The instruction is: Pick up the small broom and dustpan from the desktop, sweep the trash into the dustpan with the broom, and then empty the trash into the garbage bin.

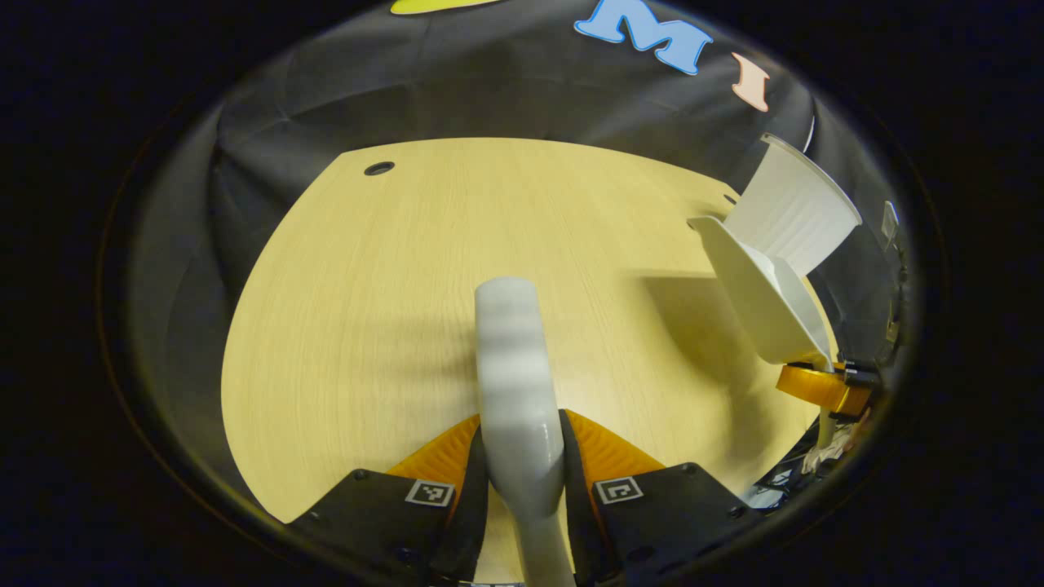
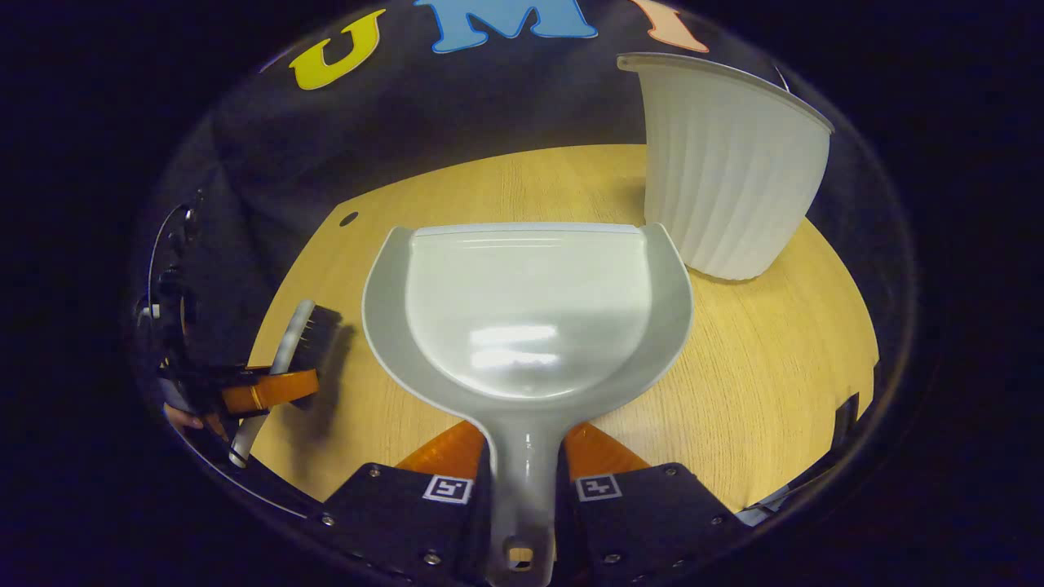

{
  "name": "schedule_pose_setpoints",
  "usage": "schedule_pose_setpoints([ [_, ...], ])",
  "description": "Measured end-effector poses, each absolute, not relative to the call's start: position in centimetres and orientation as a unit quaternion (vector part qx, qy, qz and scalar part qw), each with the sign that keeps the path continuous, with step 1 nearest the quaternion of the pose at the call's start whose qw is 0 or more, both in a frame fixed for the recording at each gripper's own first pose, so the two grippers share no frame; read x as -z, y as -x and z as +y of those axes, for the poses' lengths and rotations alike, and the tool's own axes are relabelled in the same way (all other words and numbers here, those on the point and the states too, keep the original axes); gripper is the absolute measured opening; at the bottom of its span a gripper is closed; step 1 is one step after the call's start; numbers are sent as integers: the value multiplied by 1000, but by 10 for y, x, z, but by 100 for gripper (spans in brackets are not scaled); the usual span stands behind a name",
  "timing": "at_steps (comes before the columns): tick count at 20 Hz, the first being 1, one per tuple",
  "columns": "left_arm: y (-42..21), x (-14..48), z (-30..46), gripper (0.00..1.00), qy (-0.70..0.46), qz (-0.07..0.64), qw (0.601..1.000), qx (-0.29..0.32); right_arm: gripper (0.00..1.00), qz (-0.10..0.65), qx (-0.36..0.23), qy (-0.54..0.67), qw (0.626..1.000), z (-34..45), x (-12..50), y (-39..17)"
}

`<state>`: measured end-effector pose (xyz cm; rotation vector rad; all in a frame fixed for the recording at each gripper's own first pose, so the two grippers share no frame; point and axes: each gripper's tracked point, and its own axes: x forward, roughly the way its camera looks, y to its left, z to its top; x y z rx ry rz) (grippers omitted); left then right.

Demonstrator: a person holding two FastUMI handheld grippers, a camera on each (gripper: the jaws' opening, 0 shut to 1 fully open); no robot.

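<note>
My left gripper (image 1: pixel 522 425) is shut on the small broom (image 1: pixel 512 359), whose grey back runs forward over the wooden table (image 1: pixel 367 310). In the right gripper view the broom (image 2: pixel 303 338) shows dark bristles pointing at the table, held in the left gripper (image 2: pixel 269 390) at the left edge. My right gripper (image 2: pixel 526 434) is shut on the handle of the grey dustpan (image 2: pixel 530 310), which is held level above the table (image 2: pixel 775 342). From the left gripper view the dustpan (image 1: pixel 758 302) appears side-on at the right, with the right gripper (image 1: pixel 824 390) below it.
A white ribbed garbage bin (image 2: pixel 726 171) stands upright on the table's far right, just beyond the dustpan's right corner; it shows behind the dustpan as the bin (image 1: pixel 795 212). A cable hole (image 1: pixel 379 168) sits in the far left corner. Black cloth walls surround the table.
</note>
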<state>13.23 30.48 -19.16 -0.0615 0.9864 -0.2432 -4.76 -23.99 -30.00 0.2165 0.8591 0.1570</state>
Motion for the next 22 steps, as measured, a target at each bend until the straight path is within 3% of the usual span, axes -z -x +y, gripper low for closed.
schedule_pose_setpoints([
  [5, -130, 201, 295, 51, 28, 481, 870, 103, 31, 437, -62, -64, 895, -247, 313, 47],
  [11, -138, 202, 299, 47, 28, 487, 868, 90, 32, 464, -48, -74, 882, -248, 316, 54],
  [12, -139, 200, 298, 52, 27, 488, 868, 88, 31, 468, -47, -72, 880, -248, 318, 54],
  [22, -136, 199, 298, 55, 17, 485, 871, 73, 36, 476, -46, -86, 874, -246, 315, 58],
])
